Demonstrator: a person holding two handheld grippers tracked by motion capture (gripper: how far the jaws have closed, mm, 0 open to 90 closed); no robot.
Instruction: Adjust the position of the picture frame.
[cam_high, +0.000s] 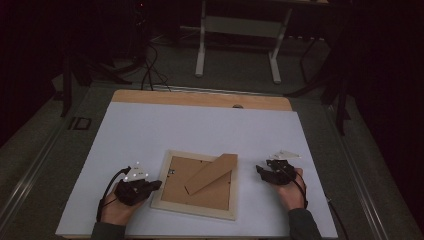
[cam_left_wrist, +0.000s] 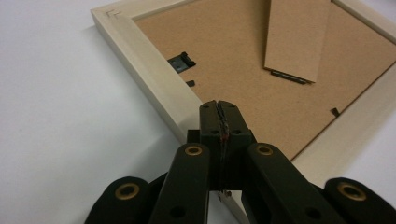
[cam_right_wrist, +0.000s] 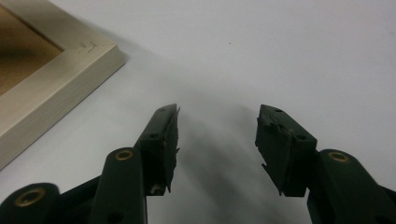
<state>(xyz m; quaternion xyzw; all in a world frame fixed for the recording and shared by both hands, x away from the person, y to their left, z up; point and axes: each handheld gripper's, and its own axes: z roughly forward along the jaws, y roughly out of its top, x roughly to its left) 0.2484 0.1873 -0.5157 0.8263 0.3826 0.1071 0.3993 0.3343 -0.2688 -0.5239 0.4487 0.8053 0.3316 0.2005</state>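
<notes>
A pale wooden picture frame (cam_high: 196, 186) lies face down on the white tabletop (cam_high: 150, 130), its brown fibreboard back (cam_left_wrist: 261, 88) up and its brown cardboard easel stand (cam_high: 212, 173) angled across it. The left gripper (cam_left_wrist: 219, 108) hovers over the frame's near-left rail with its jaws clenched together on nothing, while the right gripper (cam_right_wrist: 217, 122) sits apart to the right, jaws released. Judged from here, the clenched tips could skid off the smooth rail, or push the loose frame across the tabletop, since nothing steadies it.

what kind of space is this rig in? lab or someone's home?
Most likely a lab or recording workspace, not a home. A white-topped table stands on grey carpet in a dark room, cables trail across the floor, and the frame of another workbench stands behind.
</notes>
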